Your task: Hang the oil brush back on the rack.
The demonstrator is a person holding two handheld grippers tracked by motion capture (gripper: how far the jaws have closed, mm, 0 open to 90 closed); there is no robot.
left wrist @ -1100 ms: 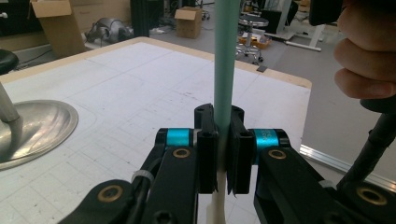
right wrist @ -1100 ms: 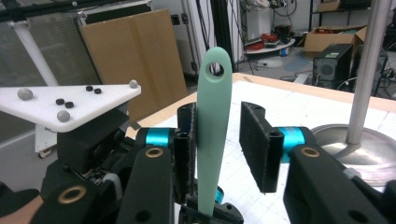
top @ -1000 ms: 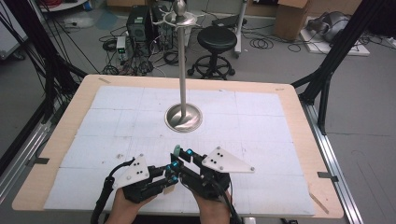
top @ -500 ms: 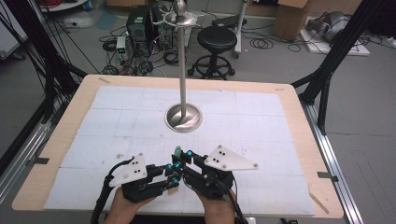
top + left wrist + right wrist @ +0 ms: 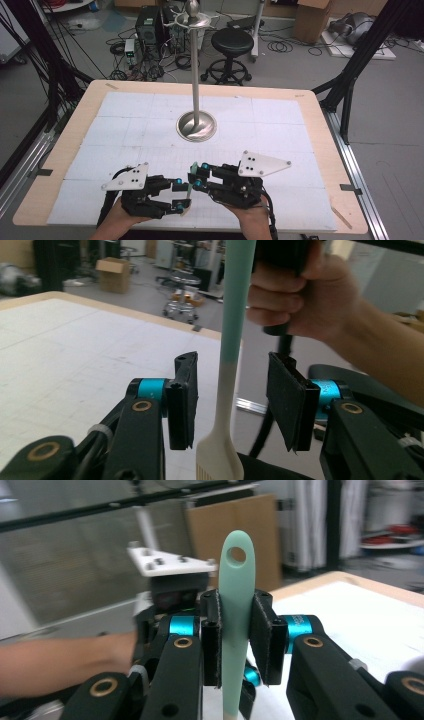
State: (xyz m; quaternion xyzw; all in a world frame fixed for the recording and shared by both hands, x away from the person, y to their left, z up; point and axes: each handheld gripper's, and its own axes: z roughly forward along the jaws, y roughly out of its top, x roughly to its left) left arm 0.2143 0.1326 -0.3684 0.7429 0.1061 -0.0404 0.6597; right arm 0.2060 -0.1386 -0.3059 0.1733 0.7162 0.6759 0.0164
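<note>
near the table's (image 5: 75,130) front edge, the left gripper's (image 5: 232,405) jaws have just been spreading, pads clear of the mint-and-cream silicone brush (image 5: 235,610) between them; the right gripper (image 5: 235,640) pinches its handle, so the handover looks done.

A wooden table (image 5: 70,135) carries a white gridded mat (image 5: 125,120) (tiled), with a metal stand (image 5: 197,125) on it.
</note>
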